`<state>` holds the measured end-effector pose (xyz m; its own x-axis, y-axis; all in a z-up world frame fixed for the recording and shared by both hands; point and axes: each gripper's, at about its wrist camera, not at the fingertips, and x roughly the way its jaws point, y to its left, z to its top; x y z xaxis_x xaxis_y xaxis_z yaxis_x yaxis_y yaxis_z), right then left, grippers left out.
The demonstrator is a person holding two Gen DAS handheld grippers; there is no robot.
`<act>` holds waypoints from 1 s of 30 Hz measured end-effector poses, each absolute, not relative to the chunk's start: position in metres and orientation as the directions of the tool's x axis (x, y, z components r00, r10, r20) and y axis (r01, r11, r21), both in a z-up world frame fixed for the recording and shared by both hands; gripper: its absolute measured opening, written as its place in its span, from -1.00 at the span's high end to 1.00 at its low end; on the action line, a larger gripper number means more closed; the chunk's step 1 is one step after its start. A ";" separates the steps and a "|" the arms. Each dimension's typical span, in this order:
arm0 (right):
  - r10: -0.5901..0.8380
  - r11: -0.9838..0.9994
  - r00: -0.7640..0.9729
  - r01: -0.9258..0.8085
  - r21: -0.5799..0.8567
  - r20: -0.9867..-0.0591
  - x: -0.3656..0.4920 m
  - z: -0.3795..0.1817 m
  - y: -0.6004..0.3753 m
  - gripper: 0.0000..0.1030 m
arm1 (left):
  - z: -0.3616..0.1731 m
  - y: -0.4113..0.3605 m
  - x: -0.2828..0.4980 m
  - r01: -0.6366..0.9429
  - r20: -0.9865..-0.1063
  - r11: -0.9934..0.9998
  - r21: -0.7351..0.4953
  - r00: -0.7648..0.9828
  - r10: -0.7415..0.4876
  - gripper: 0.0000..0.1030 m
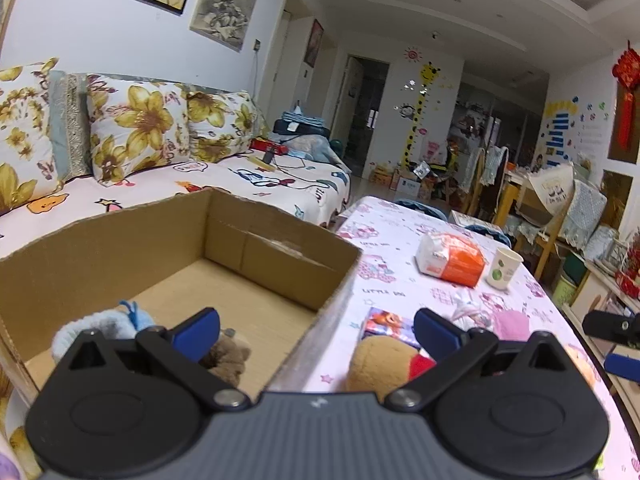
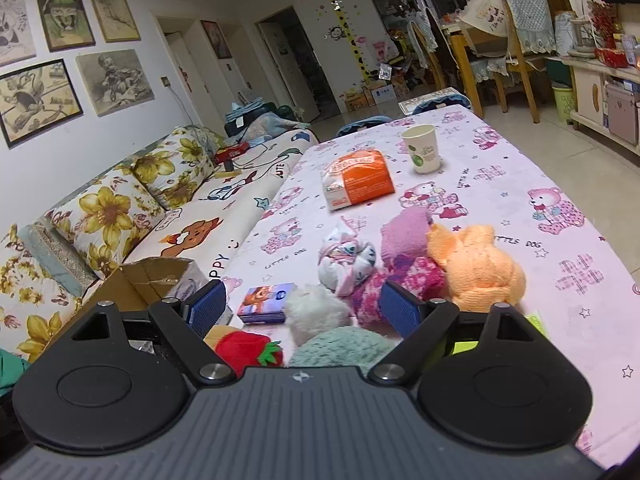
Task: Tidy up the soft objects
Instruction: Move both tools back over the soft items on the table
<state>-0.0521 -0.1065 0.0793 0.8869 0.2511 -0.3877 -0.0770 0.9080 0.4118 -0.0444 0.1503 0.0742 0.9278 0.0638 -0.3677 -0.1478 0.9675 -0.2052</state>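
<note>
- Pink tablecloth [image 2: 500, 184], printed "LITTLE DOG", beside a floral sofa [image 2: 120, 208].
- Cardboard box [image 1: 224, 240] at the table's edge.
- Left gripper [image 1: 316, 330] and right gripper [image 2: 304, 304] both gape wide, holding nothing.

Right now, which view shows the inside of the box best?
Left wrist: the box fills it, floor and two toys visible. Right wrist catches only a corner, interior hidden.

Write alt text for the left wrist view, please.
The open left gripper hangs over the edge of a cardboard box holding a pale blue knit item and a brown plush. Right, a brown-and-red plush toy lies on the pink tablecloth.
</note>
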 end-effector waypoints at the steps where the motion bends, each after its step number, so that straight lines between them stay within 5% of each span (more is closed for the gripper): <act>1: 0.248 0.908 0.888 -0.073 0.413 -0.388 -0.053 0.079 -0.108 -1.00 | 0.074 0.147 -0.044 -0.143 -0.369 0.969 -0.201 0.927 0.061 -0.99; 30: 0.098 0.897 0.894 0.111 0.427 -0.437 -0.053 0.061 -0.166 -1.00 | 0.056 0.062 -0.037 0.093 -0.386 0.995 -0.043 0.917 -0.102 -0.99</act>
<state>-0.0528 -0.1661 0.0605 0.8940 0.0978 -0.4372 0.1109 0.8973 0.4273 -0.0370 0.0616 0.0558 0.9169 -0.1021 -0.3860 0.0927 0.9948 -0.0428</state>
